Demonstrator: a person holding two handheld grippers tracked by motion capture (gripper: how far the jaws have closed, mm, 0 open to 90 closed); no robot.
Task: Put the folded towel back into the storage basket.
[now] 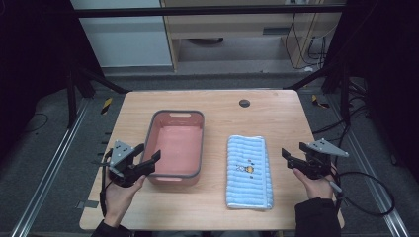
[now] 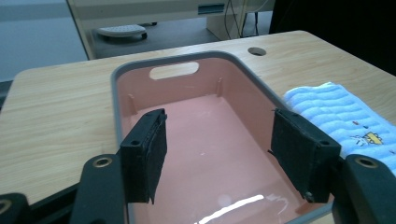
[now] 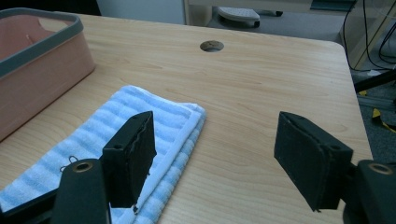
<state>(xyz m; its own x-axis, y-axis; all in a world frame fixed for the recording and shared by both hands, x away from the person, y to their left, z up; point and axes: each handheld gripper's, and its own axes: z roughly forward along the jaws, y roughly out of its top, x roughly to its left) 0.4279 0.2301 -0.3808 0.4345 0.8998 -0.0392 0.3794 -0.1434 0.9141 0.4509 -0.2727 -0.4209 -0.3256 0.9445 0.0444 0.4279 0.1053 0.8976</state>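
A: How far along does this look?

B: Barely begun, I'd judge. The towel [image 1: 249, 171] lies folded flat on the worktop [image 1: 222, 106], just right of the tub [image 1: 177, 146], apart from it. The tub is empty. If the towel is meant for the tub, all of that is left: grasp, lift, place.

A: And the grippers?

B: Left gripper [image 1: 147, 155] hovers at the tub's near left corner, its fingers [image 2: 144, 154] wide with nothing between them. Right gripper [image 1: 288, 157] sits just right of the towel, fingers [image 3: 130, 156] also wide, holding nothing.

A: Do the views differ?

B: Yes. The left gripper view looks straight into the tub: bare pink floor with a glare streak, a handle slot [image 2: 173, 70] in the far wall. The right gripper view gives the towel's layered edge and white hem up close. The high view gives the whole layout, and a small picture printed on the towel.
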